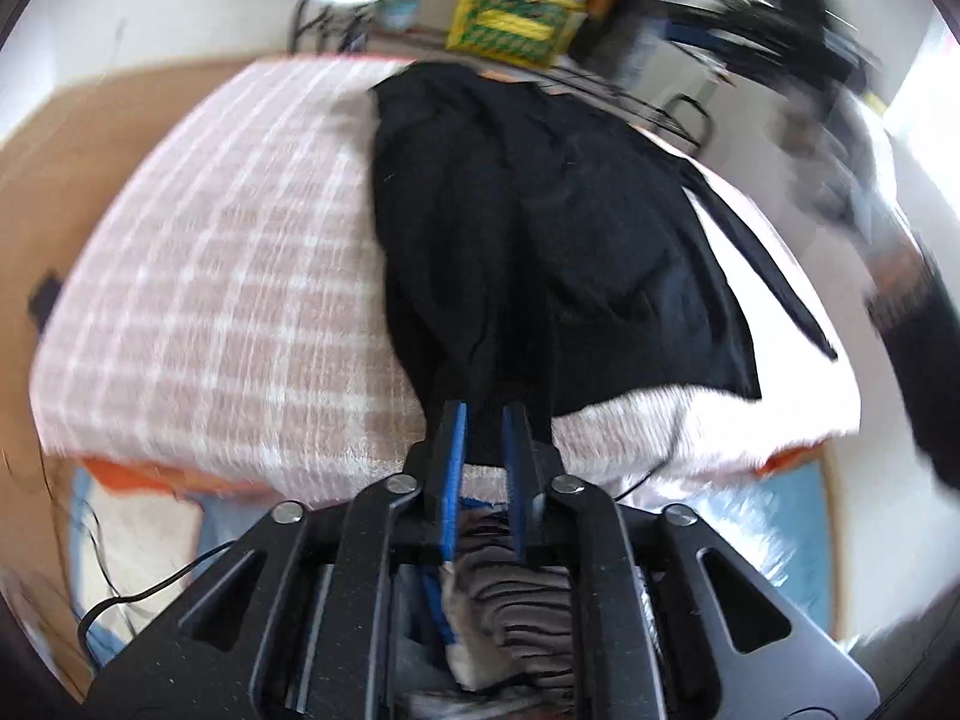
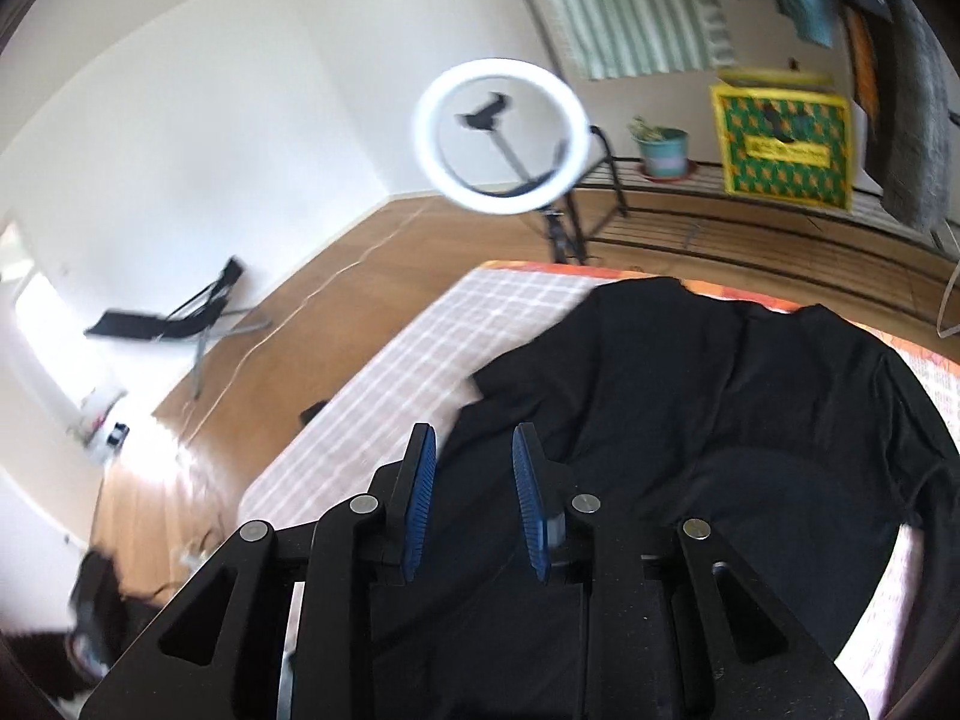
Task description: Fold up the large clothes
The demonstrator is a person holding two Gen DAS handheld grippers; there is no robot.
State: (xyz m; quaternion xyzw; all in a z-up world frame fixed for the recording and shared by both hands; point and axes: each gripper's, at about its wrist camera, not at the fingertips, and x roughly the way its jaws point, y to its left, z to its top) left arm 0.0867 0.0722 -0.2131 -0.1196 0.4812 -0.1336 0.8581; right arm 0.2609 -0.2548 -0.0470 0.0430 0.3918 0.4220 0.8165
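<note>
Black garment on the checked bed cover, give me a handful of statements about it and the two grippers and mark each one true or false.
1. The black garment lies on a pink and white checked cover. True.
2. The right gripper is clamped on a fold of the garment. False: its blue pads stand apart with nothing between them, above the cloth.
3. A lit ring light stands on the wooden floor beyond the bed. True.
4. The garment is white with green stripes. False: it is plain black; a green striped cloth hangs in the background.
5. The left gripper points at the near edge of the garment. True.
</note>
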